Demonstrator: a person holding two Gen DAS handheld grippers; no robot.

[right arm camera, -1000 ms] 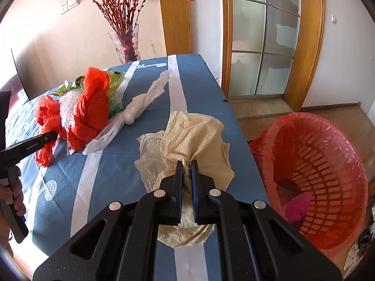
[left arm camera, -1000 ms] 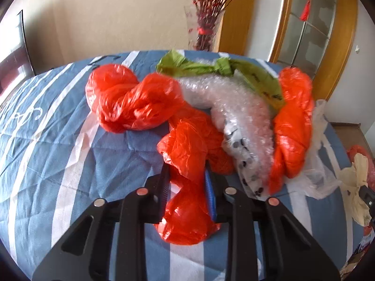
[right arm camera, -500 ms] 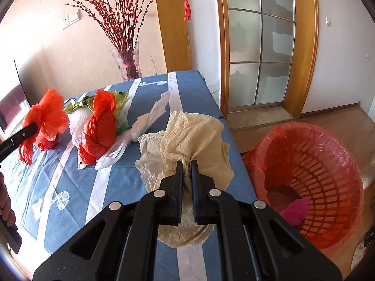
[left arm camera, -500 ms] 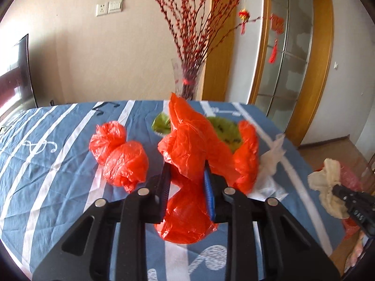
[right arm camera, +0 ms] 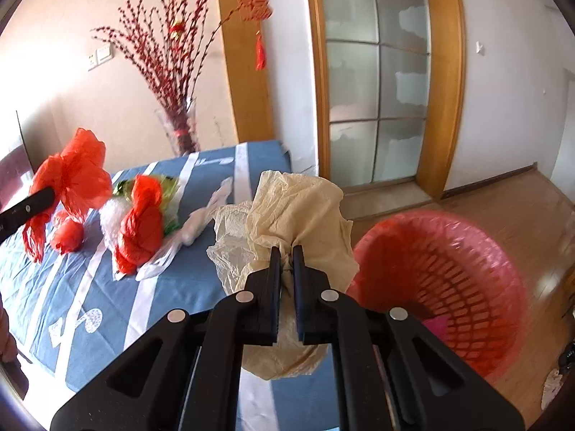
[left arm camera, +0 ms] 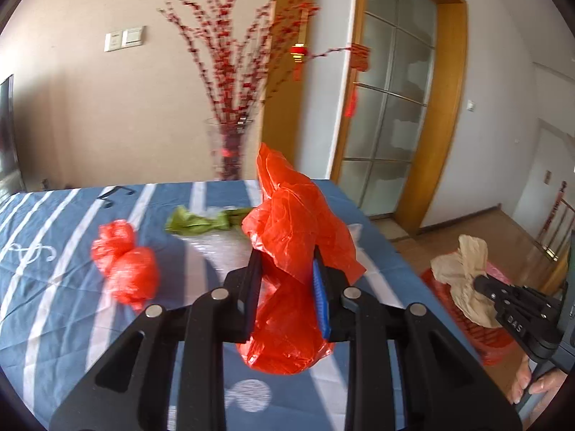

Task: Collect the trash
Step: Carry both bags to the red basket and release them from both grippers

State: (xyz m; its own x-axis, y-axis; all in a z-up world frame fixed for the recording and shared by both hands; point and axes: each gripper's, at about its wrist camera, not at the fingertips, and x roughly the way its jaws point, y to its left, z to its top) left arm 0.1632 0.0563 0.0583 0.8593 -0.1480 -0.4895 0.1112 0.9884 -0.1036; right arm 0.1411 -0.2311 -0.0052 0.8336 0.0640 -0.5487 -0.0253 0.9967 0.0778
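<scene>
Left hand-held gripper (left arm camera: 287, 273) is clamped on a red plastic bag (left arm camera: 291, 251), held up above the bench (left arm camera: 54, 237) with its blue striped cloth. Right hand-held gripper (right arm camera: 286, 269) pinches a crumpled beige plastic bag (right arm camera: 302, 212) just beside the red trash basket (right arm camera: 467, 280). More red bags (right arm camera: 138, 222), bubble wrap (right arm camera: 113, 215) and a green bag (left arm camera: 197, 221) lie on the bench.

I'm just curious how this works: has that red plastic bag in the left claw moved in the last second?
Yes. The red plastic bag, clamped in the left gripper, went up off the striped tablecloth, away from the bubble wrap.
</scene>
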